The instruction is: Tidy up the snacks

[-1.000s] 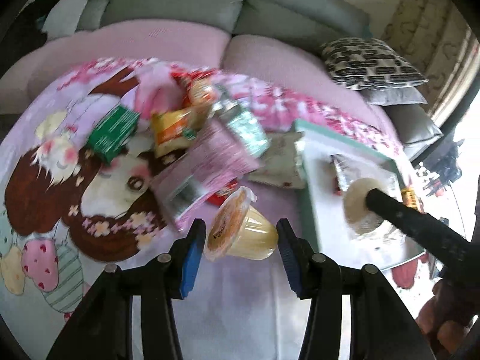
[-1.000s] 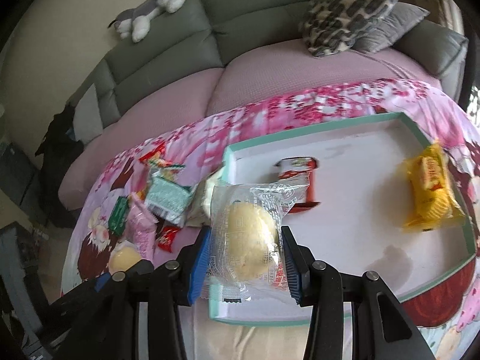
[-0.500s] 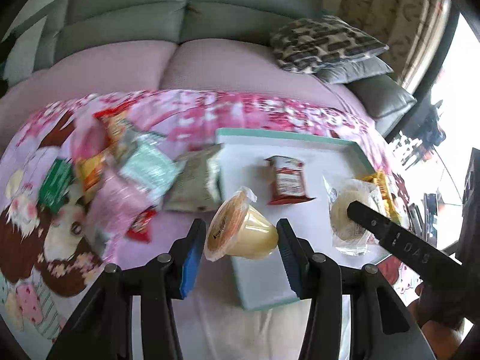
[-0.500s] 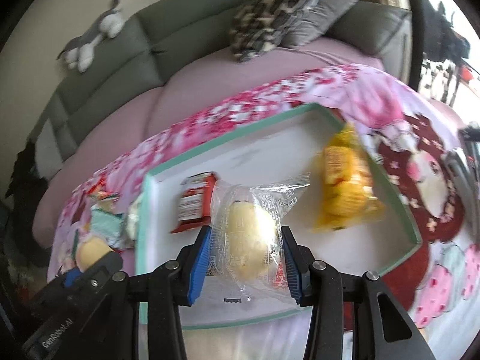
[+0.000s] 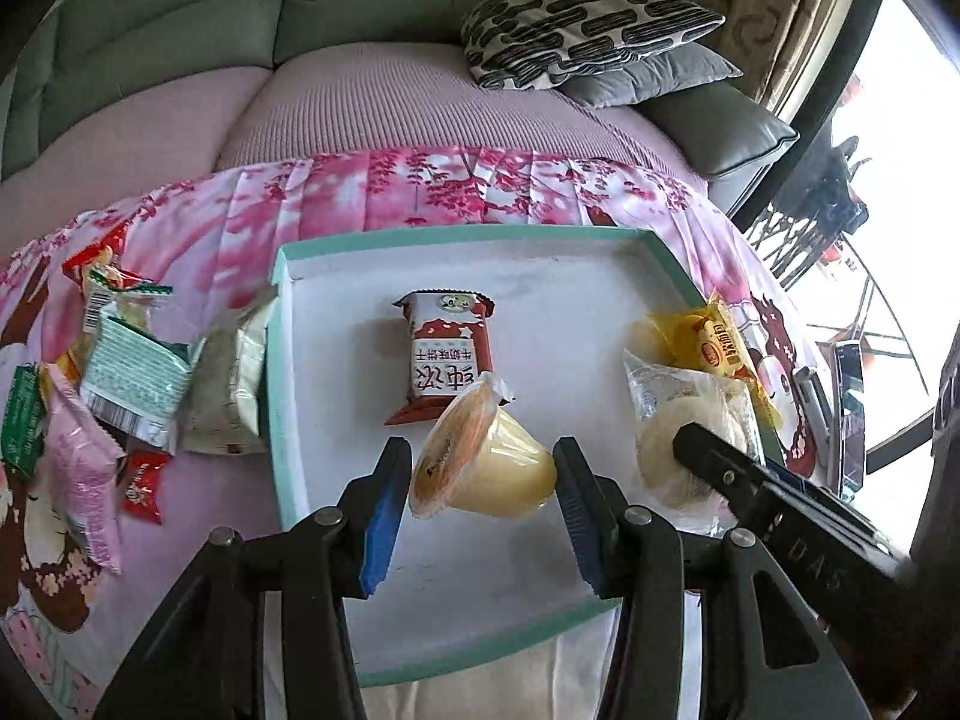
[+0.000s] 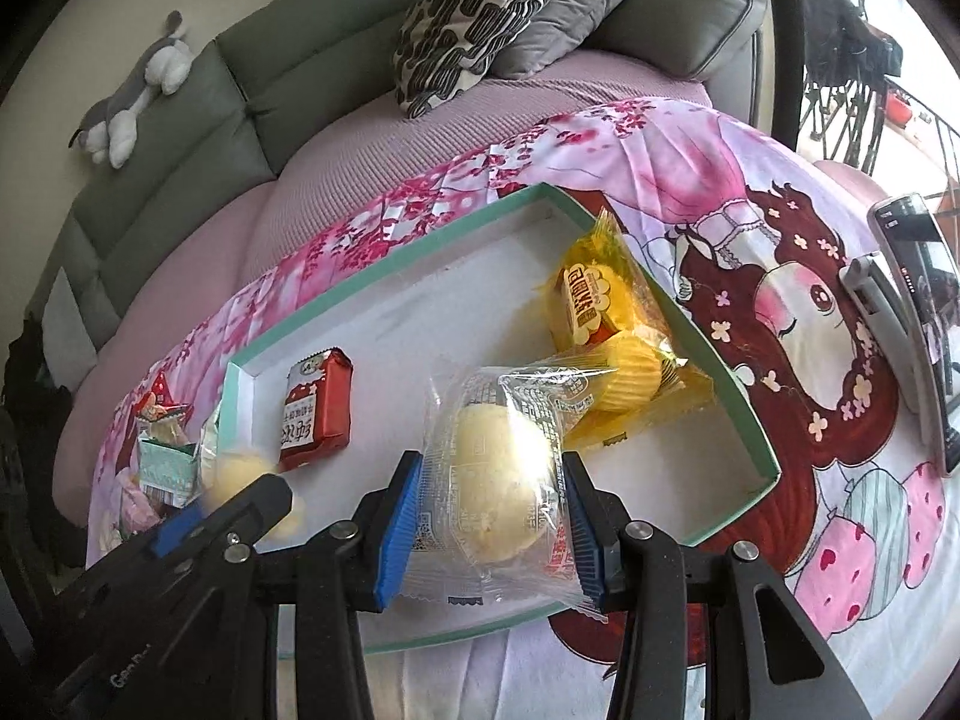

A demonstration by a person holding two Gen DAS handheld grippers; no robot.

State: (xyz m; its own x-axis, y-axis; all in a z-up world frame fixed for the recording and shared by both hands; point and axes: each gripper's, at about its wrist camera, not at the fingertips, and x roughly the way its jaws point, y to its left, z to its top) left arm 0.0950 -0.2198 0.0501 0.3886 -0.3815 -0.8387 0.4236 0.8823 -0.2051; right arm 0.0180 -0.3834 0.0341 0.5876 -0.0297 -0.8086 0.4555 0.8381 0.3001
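- The left tool point(image 5: 477, 489), black arms with ribbed blue pads, is closed on a small cone-shaped translucent plastic jelly cup point(image 5: 480, 465) filled with pale yellow gel; the cup lies on its side between the pads, its orange foil lid turned toward the left pad.
- The right tool point(image 6: 489, 525), of the same build, is clamped on a crinkly clear plastic packet holding a round pale yellow bun point(image 6: 501, 468), with printed text on the film and loose wrapper corners sticking up.
- Both held snacks hang over the shallow rectangular white tray with a teal rim point(image 5: 273, 396), near its front edge.
- On the tray floor lies a glossy red and white pillow-shaped biscuit packet point(image 5: 444, 354), flat, just beyond the jelly cup.
- A bright yellow transparent bag of small cakes point(image 6: 606, 324) leans against the tray's right wall, just past the bun packet.
- The tray rests on a smooth pink cartoon-printed cloth point(image 6: 774, 252) spread over the table.
- Left of the tray, on the cloth, a loose heap of unsorted snacks: a pale green foil packet point(image 5: 132, 384), a beige packet point(image 5: 228, 384) touching the tray's rim, a pink bag point(image 5: 78, 468), a small red wrapped sweet point(image 5: 144, 483).
- Behind stand a grey-green sofa point(image 5: 180, 18) with a ribbed mauve cover, and a black and white patterned cushion point(image 5: 582, 24).
- A phone on a stand point(image 6: 918, 312) sits at the right.
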